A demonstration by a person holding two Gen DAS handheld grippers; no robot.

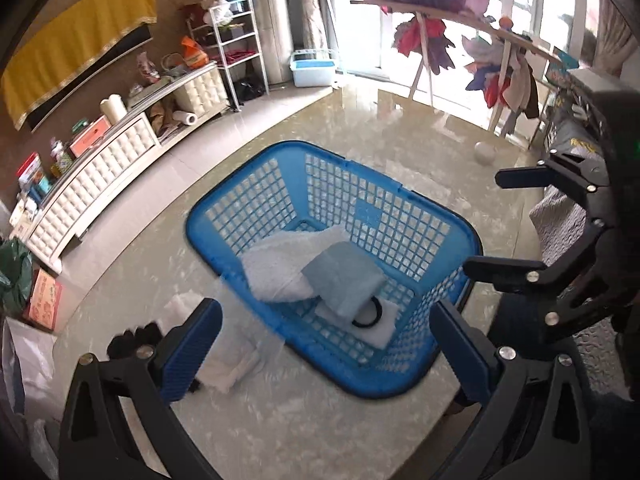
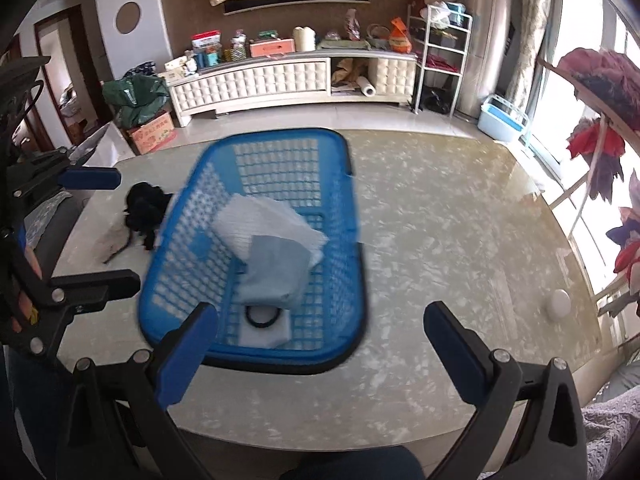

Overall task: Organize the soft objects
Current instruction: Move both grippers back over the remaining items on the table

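- Two grippers, left gripper (image 1: 324,340) and right gripper (image 2: 320,344), hover spread wide and empty over a marbled table (image 2: 440,240).
- Blue basket (image 2: 352,240) holds a white cloth (image 2: 272,216), pale blue cloth (image 2: 276,272) and black hair tie (image 2: 262,316).
- Black cloth (image 2: 144,208) lies just beside it.
- White cabinet (image 2: 260,80) lines the far wall.

A blue basket (image 2: 256,344) stands mid-worktop (image 2: 460,240), its open top clear from above; black fabric (image 2: 144,208) and white cloth (image 1: 236,364) crowd its left side, while the right lies bare except for a small white ball (image 2: 559,305).
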